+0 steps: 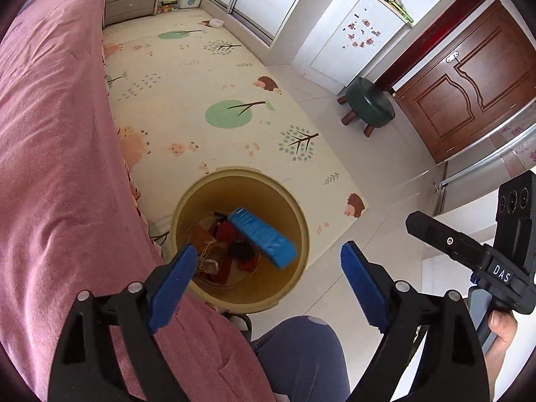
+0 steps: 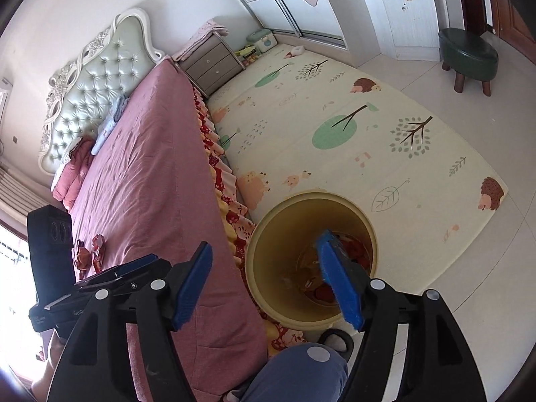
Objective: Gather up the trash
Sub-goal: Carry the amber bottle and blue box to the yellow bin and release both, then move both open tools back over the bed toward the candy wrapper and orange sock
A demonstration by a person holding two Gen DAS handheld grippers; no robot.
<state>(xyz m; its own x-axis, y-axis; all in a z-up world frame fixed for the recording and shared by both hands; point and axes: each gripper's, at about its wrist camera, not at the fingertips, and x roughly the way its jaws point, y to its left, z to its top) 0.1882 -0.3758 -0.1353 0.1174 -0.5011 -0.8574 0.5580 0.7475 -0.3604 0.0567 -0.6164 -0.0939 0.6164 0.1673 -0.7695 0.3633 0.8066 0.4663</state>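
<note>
A yellow trash bin (image 1: 298,221) stands on the floor beside the bed and holds several red and brown wrappers (image 1: 231,254). It also shows in the right wrist view (image 2: 264,258). My left gripper (image 1: 264,268) is open and empty above the bin's near rim. My right gripper (image 2: 264,274) is open and empty, its right finger over the bin mouth; that blue pad (image 1: 263,236) shows over the bin in the left wrist view. Red-and-gold wrappers (image 2: 90,251) lie on the pink bedspread near the left gripper's body.
The pink bed (image 2: 140,174) fills the left side. A patterned play mat (image 1: 201,107) covers the floor beyond the bin. A green stool (image 1: 368,104) stands near a brown door (image 1: 469,83). The person's knee (image 1: 301,351) and a slipper (image 2: 335,338) are just below the bin.
</note>
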